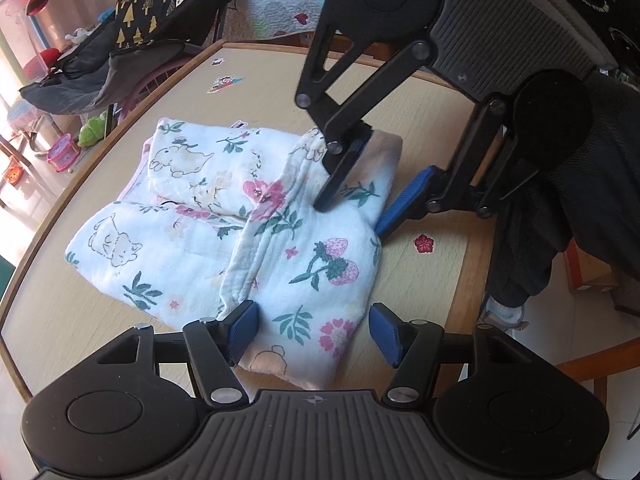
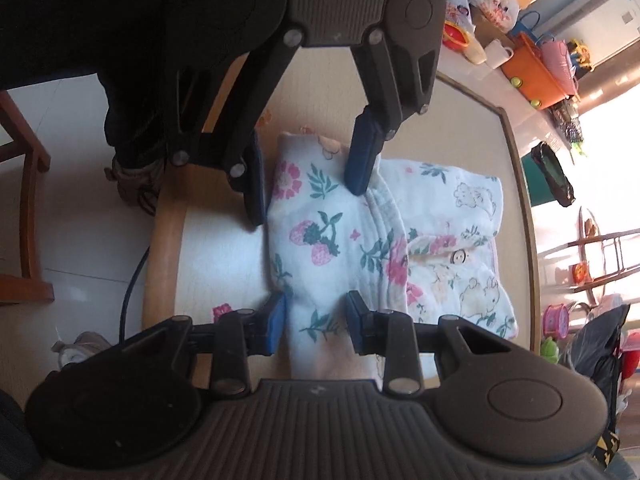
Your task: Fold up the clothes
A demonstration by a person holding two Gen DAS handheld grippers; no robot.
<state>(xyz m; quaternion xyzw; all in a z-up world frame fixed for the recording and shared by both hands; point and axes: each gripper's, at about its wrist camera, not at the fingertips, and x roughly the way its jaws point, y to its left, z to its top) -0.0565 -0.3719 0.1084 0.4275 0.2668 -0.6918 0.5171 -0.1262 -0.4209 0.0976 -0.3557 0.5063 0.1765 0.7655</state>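
Note:
A white baby garment (image 1: 200, 240) printed with flowers, strawberries and bears lies folded on the round wooden table (image 1: 80, 320). My left gripper (image 1: 315, 328) stands over the garment's near end. Its blue pads are apart with the folded part between them, and the right pad is clear of the cloth edge. My right gripper (image 1: 349, 222) is at the far end, one finger resting on top of the cloth and the other beside its edge. From the right wrist, the garment (image 2: 328, 220) fills the gap between the right gripper's (image 2: 316, 322) pads. The left gripper (image 2: 306, 204) straddles the opposite end.
Stickers dot the tabletop (image 2: 224, 248). A chair draped with dark clothing (image 1: 120, 60) stands behind the table on the left, with toys on the floor. A person's dark trouser leg (image 1: 560, 200) is close on the right. A wooden chair (image 2: 24, 200) and an orange basket (image 2: 536, 72) flank the table.

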